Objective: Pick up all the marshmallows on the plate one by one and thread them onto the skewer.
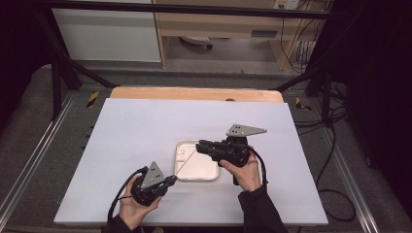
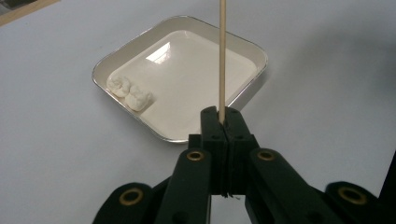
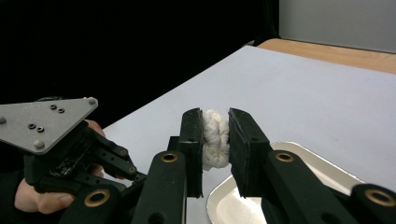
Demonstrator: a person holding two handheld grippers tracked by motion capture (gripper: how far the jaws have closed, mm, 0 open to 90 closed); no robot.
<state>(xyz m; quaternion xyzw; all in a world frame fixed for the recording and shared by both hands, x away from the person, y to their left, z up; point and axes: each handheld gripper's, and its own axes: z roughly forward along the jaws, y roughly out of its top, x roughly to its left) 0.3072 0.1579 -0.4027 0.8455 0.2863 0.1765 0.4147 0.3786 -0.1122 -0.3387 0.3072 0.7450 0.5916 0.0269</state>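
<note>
both grippers are seen clenched on something. the left gripper (image 1: 171,180) is held low at the near edge of the white table (image 1: 136,131), and its jaws are pressed together on the lower end of a thin wooden skewer (image 2: 222,56), which is seen in the left gripper view rising straight from between the jaw tips. in the high view the skewer (image 1: 187,161) is seen slanting up and to the right across a white square tray (image 1: 210,171), its far end reaching toward the right gripper (image 1: 200,144). the right gripper is held above the tray's far right part by the person's right hand (image 1: 243,171), with its jaws pointed to the left. in the right gripper view a white, lumpy, knotted dumpling-like piece (image 3: 215,137) is seen squeezed between the two jaws, above the corner of the tray (image 3: 219,196). whether the skewer's tip touches this piece cannot be told. the left gripper (image 3: 70,154), with its grey three-cornered plate, is also seen at the left of that view, held by the left hand (image 3: 37,198). in the left gripper view two more white lumpy pieces (image 2: 128,92) are seen lying side by side, touching, in the far left corner of the tray (image 2: 252,49), against its rim. the tray is placed near the middle of the table, slightly toward the person's side.
</note>
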